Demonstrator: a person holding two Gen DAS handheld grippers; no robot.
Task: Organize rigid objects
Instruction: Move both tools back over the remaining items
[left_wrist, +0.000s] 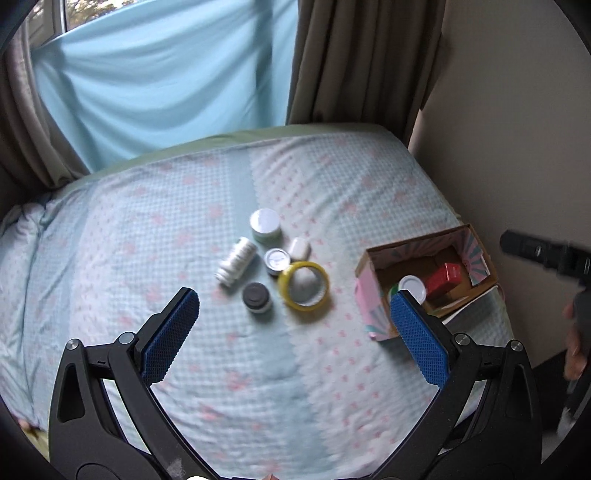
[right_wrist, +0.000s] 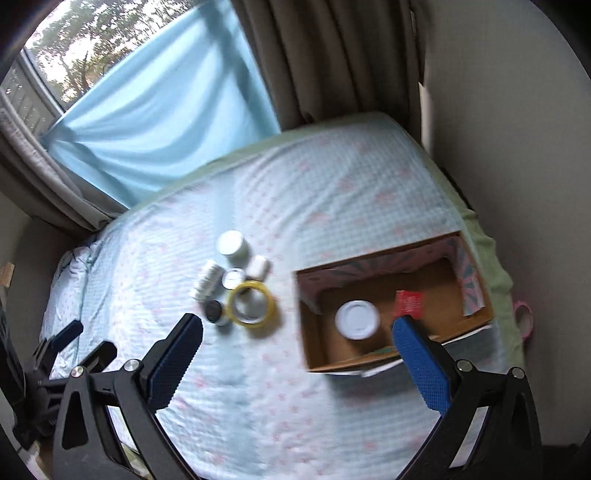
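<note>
A cluster lies mid-bed: a white-lidded jar (left_wrist: 265, 225), a white thread spool (left_wrist: 236, 261), a small tin (left_wrist: 277, 260), a white case (left_wrist: 299, 248), a black-lidded jar (left_wrist: 256, 297) and a yellow tape roll (left_wrist: 304, 291). A cardboard box (left_wrist: 373, 258) to the right holds a white-lidded jar (left_wrist: 412, 286) and a red box (left_wrist: 445, 278). My left gripper (left_wrist: 293, 306) is open and empty, above the bed in front of the cluster. My right gripper (right_wrist: 297, 326) is open and empty, near the box (right_wrist: 306, 343); the cluster's tape roll (right_wrist: 252, 303) is left of it.
The bed (left_wrist: 258, 387) has a light checked cover. Curtains (left_wrist: 362, 59) and a blue sheet (left_wrist: 159, 81) hang behind it. A wall (left_wrist: 517, 110) stands right of the bed. The other gripper shows at the left wrist view's right edge (left_wrist: 543, 253).
</note>
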